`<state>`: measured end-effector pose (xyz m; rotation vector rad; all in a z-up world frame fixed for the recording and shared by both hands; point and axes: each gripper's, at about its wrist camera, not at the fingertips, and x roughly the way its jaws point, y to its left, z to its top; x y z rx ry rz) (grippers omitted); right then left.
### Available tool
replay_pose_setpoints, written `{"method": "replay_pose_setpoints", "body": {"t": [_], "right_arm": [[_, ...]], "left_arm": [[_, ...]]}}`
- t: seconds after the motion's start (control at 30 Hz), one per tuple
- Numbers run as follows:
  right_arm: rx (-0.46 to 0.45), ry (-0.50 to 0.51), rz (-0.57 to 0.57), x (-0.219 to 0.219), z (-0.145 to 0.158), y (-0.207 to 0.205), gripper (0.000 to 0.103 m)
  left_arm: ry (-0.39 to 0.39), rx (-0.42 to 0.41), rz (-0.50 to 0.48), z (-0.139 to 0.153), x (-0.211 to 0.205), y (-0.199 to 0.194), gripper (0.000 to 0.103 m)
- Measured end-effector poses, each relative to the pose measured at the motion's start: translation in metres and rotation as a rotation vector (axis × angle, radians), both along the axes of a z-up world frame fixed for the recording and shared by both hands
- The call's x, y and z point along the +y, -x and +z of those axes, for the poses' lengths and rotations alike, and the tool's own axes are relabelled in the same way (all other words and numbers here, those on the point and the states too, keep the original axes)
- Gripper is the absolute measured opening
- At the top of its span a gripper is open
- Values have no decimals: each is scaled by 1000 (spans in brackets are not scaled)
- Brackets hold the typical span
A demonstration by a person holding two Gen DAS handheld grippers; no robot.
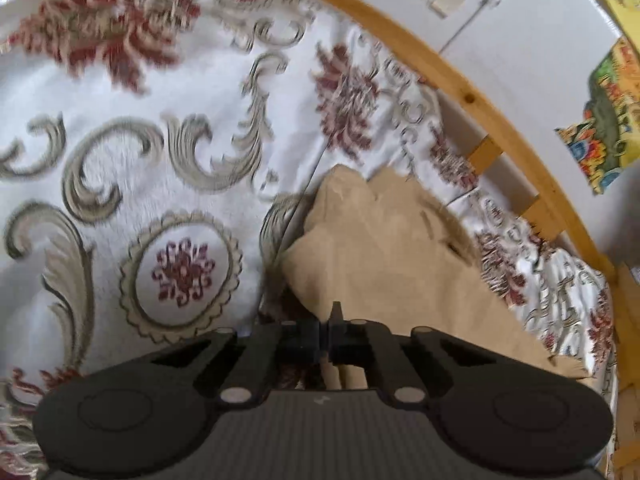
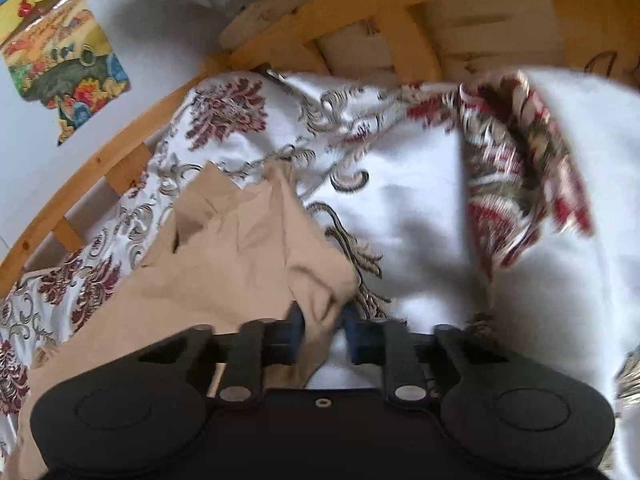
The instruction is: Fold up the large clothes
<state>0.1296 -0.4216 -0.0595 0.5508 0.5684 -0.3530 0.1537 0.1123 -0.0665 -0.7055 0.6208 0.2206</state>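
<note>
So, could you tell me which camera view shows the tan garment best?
The right wrist view: the tan garment spreads across its lower left on the patterned bedspread, with the right gripper pinching its edge. The left wrist view shows a smaller stretch, partly hidden behind the shut left gripper.

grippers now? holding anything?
Left gripper: shut, apparently pinching the tan garment.
Right gripper: closed on a fold of the tan garment.
</note>
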Motion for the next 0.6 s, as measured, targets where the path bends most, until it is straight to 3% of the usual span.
{"method": "replay_pose_setpoints", "body": {"t": [0.07,0.2,0.33,0.4,0.47,0.53,0.6], "right_arm": [[-11,18,12,4,12,9,5],[-26,45,23,12,37,38,4],[30,37,29,19,36,60,4],[62,44,24,19,33,55,6],[83,57,13,20,30,51,17],[94,90,1,22,28,48,23],[87,135,-11,25,28,44,33]], "left_arm": [[9,-7,1,12,1,10,1],[42,16,10,29,12,36,1],[-7,30,-41,31,21,57,1],[-27,42,-66,24,21,57,2],[-12,71,-59,14,22,54,3],[45,68,-33,4,26,54,10],[94,65,-22,-3,29,53,32]]}}
